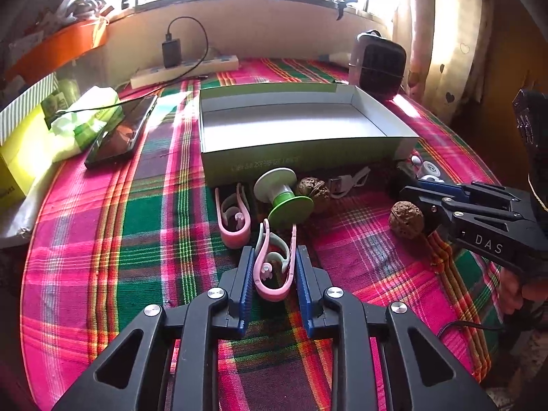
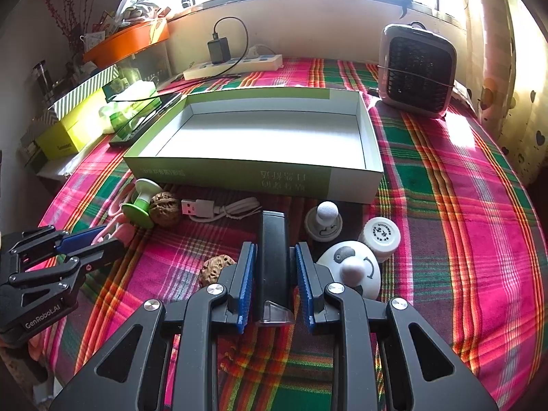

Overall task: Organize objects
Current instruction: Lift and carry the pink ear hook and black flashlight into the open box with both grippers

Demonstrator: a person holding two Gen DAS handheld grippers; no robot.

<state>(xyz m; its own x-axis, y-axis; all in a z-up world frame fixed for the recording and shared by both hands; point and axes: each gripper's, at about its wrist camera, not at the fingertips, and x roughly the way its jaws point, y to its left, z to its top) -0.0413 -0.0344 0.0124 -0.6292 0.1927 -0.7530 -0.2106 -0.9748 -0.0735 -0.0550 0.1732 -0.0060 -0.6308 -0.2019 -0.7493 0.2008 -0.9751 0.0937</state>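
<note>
Two things were being taken up at once, both lying on the table in front of the open box. The left tongs were seen closed around a pink clip, just in front of the box's near wall, the blue pads touching its two thin arms. The clip was judged light and springy, so a squeeze across the arms near the rounded end seemed enough; more force could fold it. The right tongs were clenched on a black glossy bar, which lay lengthwise between the pads, also before the box. It looked stiff, smooth and perhaps slippery, best held at its flat long sides near the middle.
</note>
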